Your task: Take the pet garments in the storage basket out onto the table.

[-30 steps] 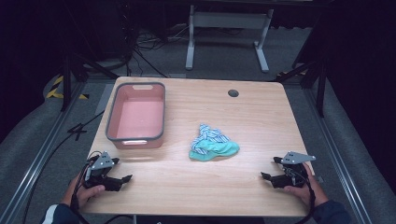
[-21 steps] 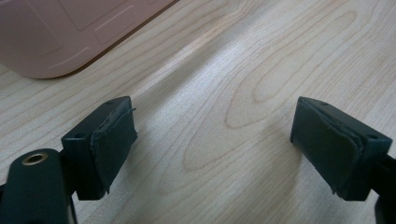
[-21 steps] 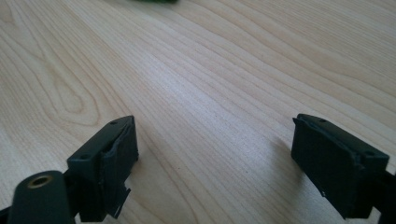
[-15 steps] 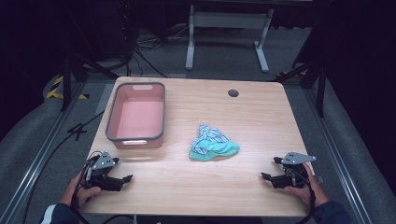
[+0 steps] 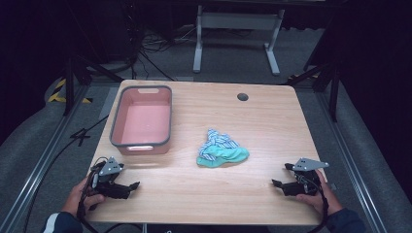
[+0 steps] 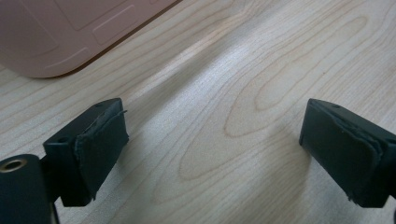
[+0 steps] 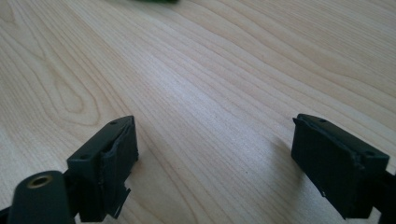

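Left hand-held gripper: near-left corner of the surface, held in the person's left hand; tips point right along the near edge. In the left gripper view the hand-held gripper has its jaws standing wide apart, bare wood grain between them, nothing held. The jaws have just been opening.

Right hand-held gripper: near-right corner, held in the person's right hand; tips point left. In the right gripper view the hand-held gripper is spread wide too, only wood between the pads, nothing held.

Cloth: crumpled heap, teal with a blue-and-white striped part on top. Lies on the surface between the two hand-held grippers but farther in, a little right of centre, well apart from both. A dark green sliver at the top edge of the right gripper view is probably this cloth.

Pink bin: rectangular, grey rim, far-left part of the surface, left of the cloth and apart from it. Its rounded near corner appears in the left gripper view.

Cable hole: dark round opening near the far edge, right of centre.
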`<act>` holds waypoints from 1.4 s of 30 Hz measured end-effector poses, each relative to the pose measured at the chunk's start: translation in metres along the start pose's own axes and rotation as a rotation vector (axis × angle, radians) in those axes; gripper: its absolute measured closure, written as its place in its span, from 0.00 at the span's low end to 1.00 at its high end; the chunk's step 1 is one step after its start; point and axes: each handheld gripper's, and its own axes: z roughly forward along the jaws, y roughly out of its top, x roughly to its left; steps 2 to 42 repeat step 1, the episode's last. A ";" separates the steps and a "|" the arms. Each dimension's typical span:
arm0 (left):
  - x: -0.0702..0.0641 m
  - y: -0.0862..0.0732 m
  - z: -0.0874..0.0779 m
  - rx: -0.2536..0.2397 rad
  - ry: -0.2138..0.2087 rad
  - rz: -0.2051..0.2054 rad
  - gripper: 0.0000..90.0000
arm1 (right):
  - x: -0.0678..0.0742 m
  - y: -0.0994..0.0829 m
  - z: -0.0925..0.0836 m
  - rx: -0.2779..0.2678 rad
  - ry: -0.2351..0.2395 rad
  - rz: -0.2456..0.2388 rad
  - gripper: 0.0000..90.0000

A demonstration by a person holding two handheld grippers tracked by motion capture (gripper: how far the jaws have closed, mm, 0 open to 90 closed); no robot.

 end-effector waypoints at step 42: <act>0.000 0.000 0.000 0.000 0.000 0.000 0.08 | 0.000 0.000 0.000 0.000 0.000 0.000 0.17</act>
